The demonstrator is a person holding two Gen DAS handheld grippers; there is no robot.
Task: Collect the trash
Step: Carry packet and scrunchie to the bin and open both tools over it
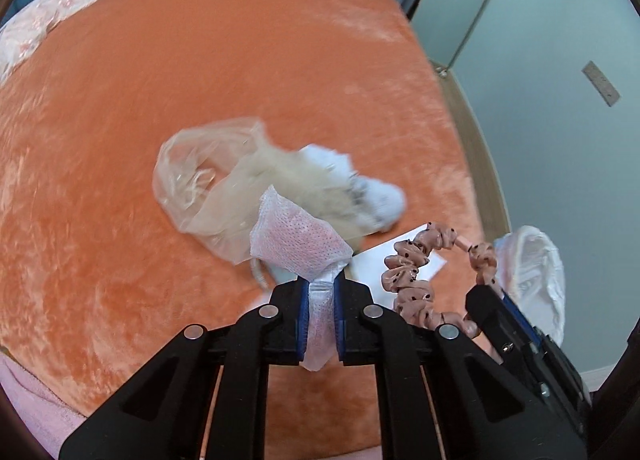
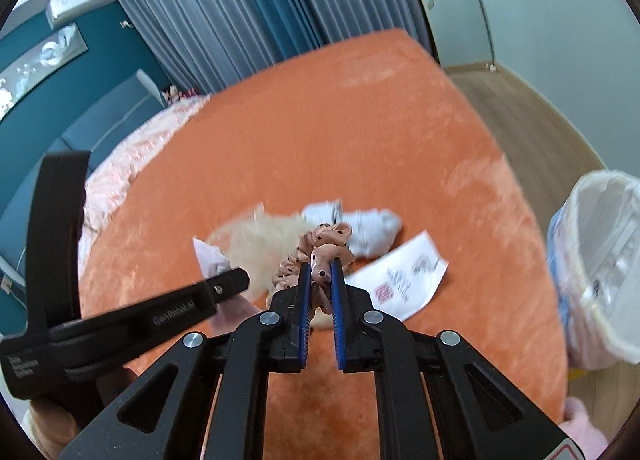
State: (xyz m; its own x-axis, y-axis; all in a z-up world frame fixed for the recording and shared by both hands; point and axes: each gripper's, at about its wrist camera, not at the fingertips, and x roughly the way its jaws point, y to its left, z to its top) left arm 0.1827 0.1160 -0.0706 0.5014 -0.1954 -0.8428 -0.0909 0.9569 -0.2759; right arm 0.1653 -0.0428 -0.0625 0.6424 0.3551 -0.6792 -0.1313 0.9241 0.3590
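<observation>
My left gripper (image 1: 319, 285) is shut on a white perforated wipe (image 1: 298, 244) and holds it above the orange bed. My right gripper (image 2: 320, 272) is shut on a pink dotted scrunchie (image 2: 326, 250), which also shows in the left wrist view (image 1: 416, 272) beside the right gripper (image 1: 490, 292). On the bed lie a clear plastic bag (image 1: 200, 180), a cream fluffy item (image 2: 264, 244), a white sock (image 2: 368, 230) and a paper receipt (image 2: 400, 280). A trash bin lined with a white bag (image 2: 600, 272) stands beside the bed on the right.
The orange blanket (image 1: 200, 60) covers the bed, with a pink quilt (image 2: 132, 164) at its head. Curtains (image 2: 224, 8) hang behind. Wooden floor (image 2: 528, 116) lies right of the bed. The left gripper (image 2: 224, 288) reaches in from the left in the right wrist view.
</observation>
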